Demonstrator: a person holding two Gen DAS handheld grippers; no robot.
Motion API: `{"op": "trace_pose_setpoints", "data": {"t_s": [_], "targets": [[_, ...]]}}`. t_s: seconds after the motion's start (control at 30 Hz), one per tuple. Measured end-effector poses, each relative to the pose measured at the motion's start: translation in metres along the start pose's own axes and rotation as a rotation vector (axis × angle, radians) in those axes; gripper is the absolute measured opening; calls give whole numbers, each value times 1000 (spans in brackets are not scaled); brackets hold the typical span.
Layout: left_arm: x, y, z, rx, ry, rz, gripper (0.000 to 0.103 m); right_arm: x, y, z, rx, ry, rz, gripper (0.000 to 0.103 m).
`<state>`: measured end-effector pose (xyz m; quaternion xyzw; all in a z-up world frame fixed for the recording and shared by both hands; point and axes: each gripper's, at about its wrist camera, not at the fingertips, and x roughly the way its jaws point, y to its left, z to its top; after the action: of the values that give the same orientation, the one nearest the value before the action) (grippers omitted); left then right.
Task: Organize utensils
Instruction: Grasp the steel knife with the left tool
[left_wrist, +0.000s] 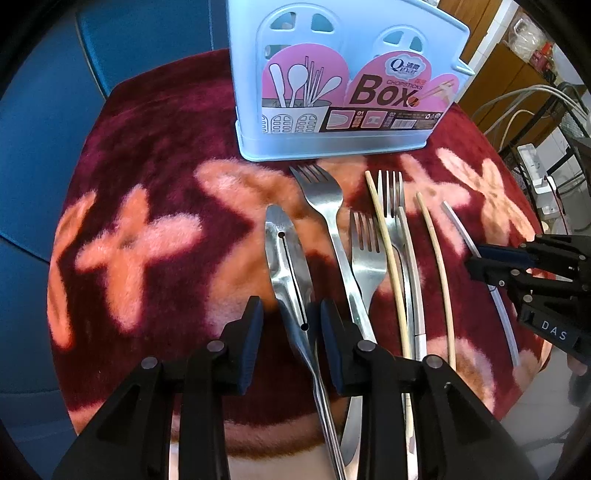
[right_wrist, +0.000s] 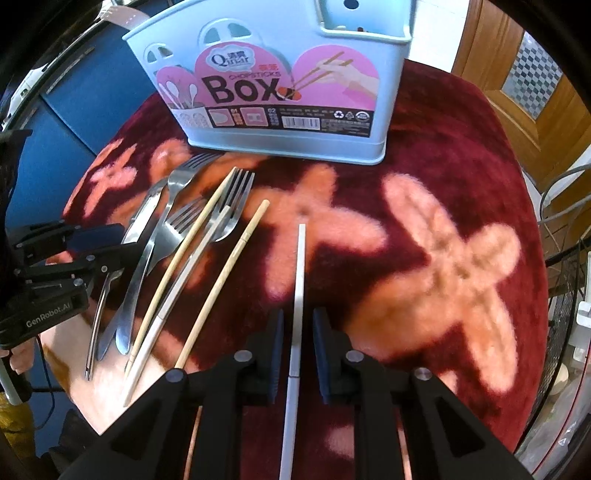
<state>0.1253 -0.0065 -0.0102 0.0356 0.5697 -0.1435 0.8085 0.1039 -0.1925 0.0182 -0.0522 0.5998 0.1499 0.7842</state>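
Observation:
Steel forks (left_wrist: 365, 254), two wooden chopsticks (left_wrist: 439, 266) and white chopsticks lie side by side on a dark red flowered cloth (left_wrist: 166, 147). A light blue chopsticks box (left_wrist: 332, 142) stands upright behind them. My left gripper (left_wrist: 290, 332) points down, open, astride a slotted steel utensil (left_wrist: 286, 258); the pads stand just clear of it. My right gripper (right_wrist: 298, 343) is open around a lone white chopstick (right_wrist: 300, 280) lying on the cloth (right_wrist: 443, 166), with a gap on each side. Each gripper also shows in the other's view: the right gripper (left_wrist: 476, 260), the left gripper (right_wrist: 118, 243).
The cloth covers a small round table that drops off on all sides. Blue panels (left_wrist: 44, 147) stand to the left, and a wooden door (right_wrist: 535, 110) and cables (left_wrist: 517, 107) to the right. A hand (right_wrist: 18, 356) holds the left gripper's handle.

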Motion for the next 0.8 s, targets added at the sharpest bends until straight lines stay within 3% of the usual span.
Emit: {"op": "trace_pose_setpoints", "data": {"t_s": [0.2, 0.37, 0.63, 0.8], "targets": [[3, -7, 2, 30, -5, 20, 32, 2, 3, 0, -25, -16, -13, 18], [4, -14, 0, 42, -29, 29, 25, 1, 7, -3, -41, -41, -22, 8], [-11, -7, -16, -17, -118, -17, 19, -21, 0, -20, 9, -116, 60, 6], [-26, 0, -27, -35, -190, 6, 19, -40, 6, -30, 13, -188, 102, 6]]}}
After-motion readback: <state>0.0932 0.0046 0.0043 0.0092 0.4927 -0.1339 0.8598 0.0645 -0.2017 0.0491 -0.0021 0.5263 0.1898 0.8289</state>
